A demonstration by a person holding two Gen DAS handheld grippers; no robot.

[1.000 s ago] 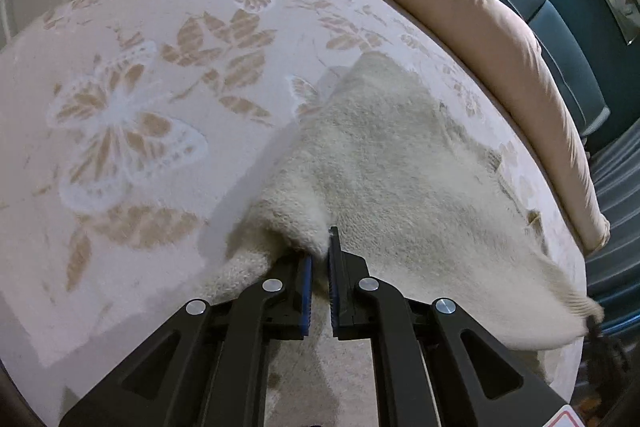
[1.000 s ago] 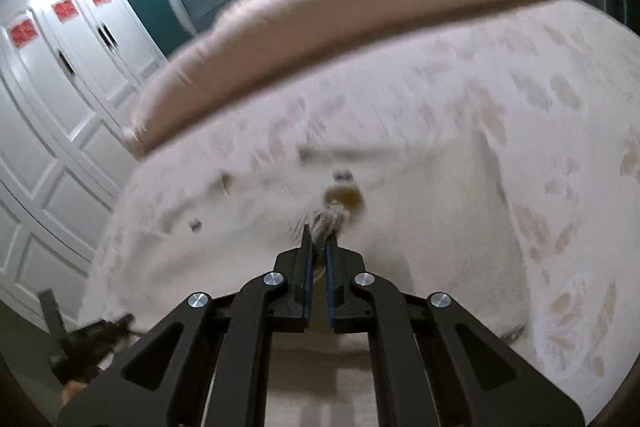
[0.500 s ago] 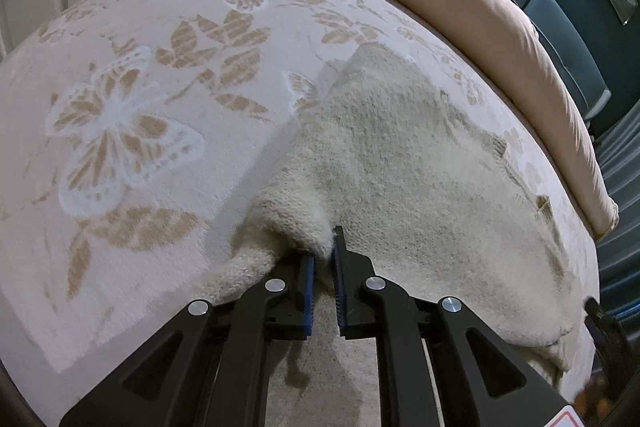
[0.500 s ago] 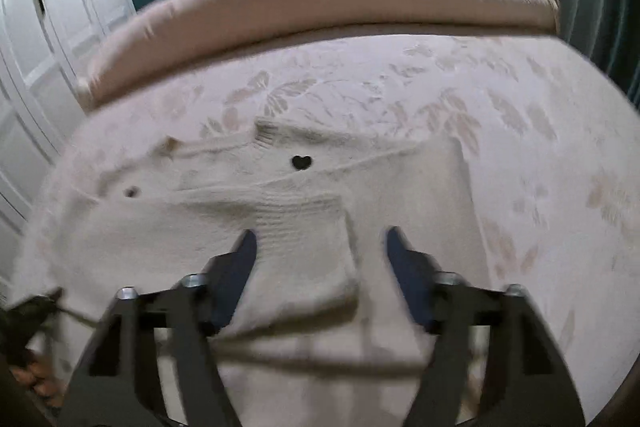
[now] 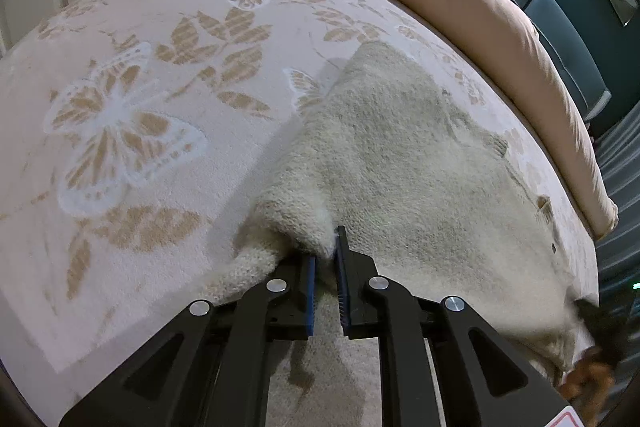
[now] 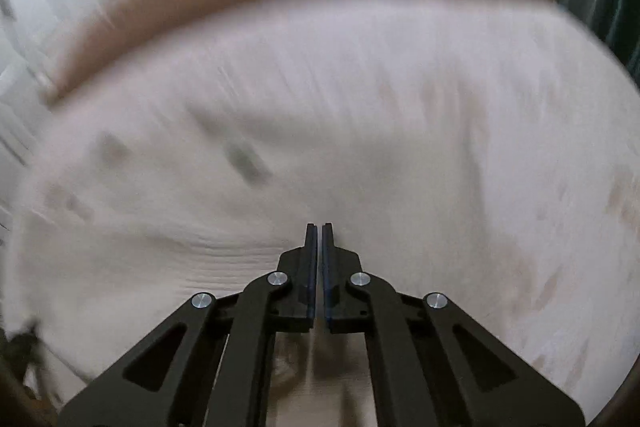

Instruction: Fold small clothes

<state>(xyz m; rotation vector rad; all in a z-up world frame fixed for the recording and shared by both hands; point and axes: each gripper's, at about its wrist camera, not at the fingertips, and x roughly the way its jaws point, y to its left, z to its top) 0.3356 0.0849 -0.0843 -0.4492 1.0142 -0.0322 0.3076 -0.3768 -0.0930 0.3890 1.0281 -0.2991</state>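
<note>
**Soft knit garment pinched at one edge**

Cream sweater [image 5: 400, 163] spread across centre frame on butterfly blanket [image 5: 120, 115]. Left gripper [image 5: 325, 259] clamped on bunched edge, lower centre. Right gripper [image 6: 319, 239] together, seemingly empty, view blurred. Likely light, floppy, stretchy; best grasped at hems or corners.

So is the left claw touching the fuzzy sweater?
Touching. The left wrist view shows the left claw pinching a bunched fold of the sweater between its blue pads.
</note>
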